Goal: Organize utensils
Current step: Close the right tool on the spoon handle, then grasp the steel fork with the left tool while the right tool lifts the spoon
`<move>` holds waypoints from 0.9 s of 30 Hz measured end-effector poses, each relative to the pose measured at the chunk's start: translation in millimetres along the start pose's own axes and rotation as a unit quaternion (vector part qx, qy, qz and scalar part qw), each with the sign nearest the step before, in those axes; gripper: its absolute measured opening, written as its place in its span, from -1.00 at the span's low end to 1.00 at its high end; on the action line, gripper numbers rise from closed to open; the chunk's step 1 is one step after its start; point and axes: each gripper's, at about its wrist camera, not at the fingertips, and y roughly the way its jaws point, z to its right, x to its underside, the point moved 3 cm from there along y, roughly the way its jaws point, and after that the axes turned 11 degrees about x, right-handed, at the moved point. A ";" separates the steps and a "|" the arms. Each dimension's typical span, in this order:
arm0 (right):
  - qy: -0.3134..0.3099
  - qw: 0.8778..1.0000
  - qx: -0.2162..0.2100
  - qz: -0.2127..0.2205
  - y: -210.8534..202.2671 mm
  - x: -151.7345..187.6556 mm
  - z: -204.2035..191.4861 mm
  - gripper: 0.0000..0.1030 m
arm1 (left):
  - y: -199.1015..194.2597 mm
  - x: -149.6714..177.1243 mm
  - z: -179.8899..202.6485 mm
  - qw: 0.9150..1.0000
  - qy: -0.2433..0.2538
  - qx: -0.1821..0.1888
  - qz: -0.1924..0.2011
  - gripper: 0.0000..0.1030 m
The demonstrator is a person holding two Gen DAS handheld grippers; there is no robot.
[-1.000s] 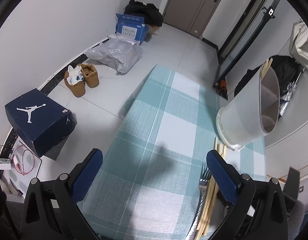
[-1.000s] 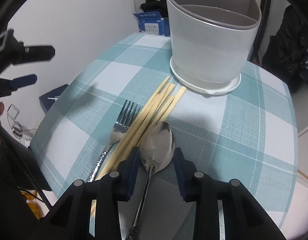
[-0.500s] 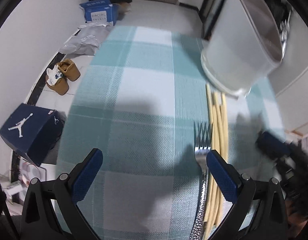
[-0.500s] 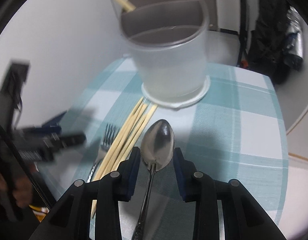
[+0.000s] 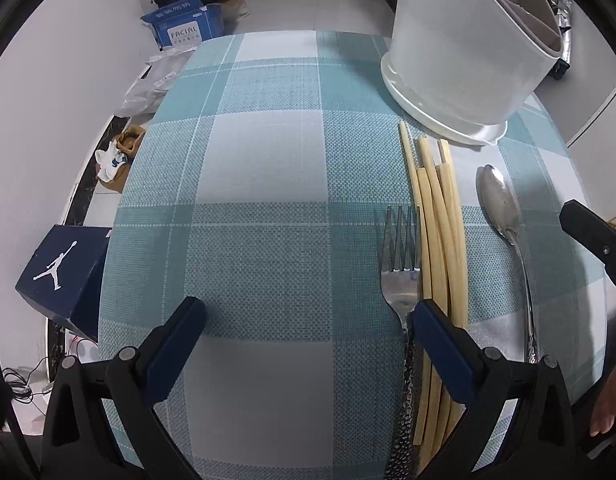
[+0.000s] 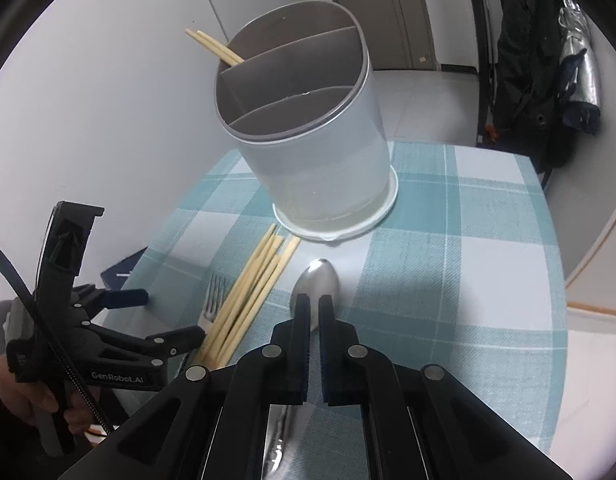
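- My right gripper (image 6: pixel 314 310) is nearly clenched, with only a narrow slit between its blue-padded fingers (image 6: pixel 303 320). It sits over the neck of the spoon (image 5: pixel 502 204); whether the pads actually pinch the handle I cannot tell.
- My left gripper (image 5: pixel 308 324) is spread wide and holds nothing. Its right finger (image 5: pixel 440 344) lies over the fork (image 5: pixel 400 264) handle and the near ends of the chopsticks (image 5: pixel 436 240); contact is unclear.
- The spoon is shiny metal, lying flat on the checked tablecloth (image 5: pixel 267 160), bowl pointing toward the utensil holder (image 6: pixel 308 140), near the right edge of the desk.
- The fork lies with tines pointing away from me, just beside the loose bundle of pale chopsticks, which lie between it and the spoon.
- The holder is a white, round tub with grey dividers making three compartments, standing toward the far right corner. Two chopsticks (image 6: pixel 213 46) lean out of its farthest compartment.
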 end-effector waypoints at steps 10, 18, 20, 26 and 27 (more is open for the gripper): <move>0.003 1.000 -0.017 -0.020 9.5 0.1 -1.9 -0.68 | 4.1 -2.2 -0.5 1.000 0.006 -0.011 -0.010 0.99; 0.012 1.000 -0.013 -0.022 14.1 -1.9 1.5 -0.48 | 7.2 -4.9 -13.6 1.000 -0.014 -0.021 -0.016 0.98; 0.015 1.000 -0.011 -0.022 14.8 -3.0 2.6 -0.47 | 8.3 -7.9 -13.4 1.000 -0.019 -0.018 -0.013 0.97; 0.016 1.000 -0.003 -0.023 17.4 -4.4 4.7 -0.32 | 8.5 -14.2 6.6 1.000 0.017 -0.011 -0.002 0.48; 0.014 1.000 0.000 -0.025 18.7 -4.2 4.7 -0.30 | 8.1 -14.4 9.3 1.000 0.022 -0.007 -0.003 0.30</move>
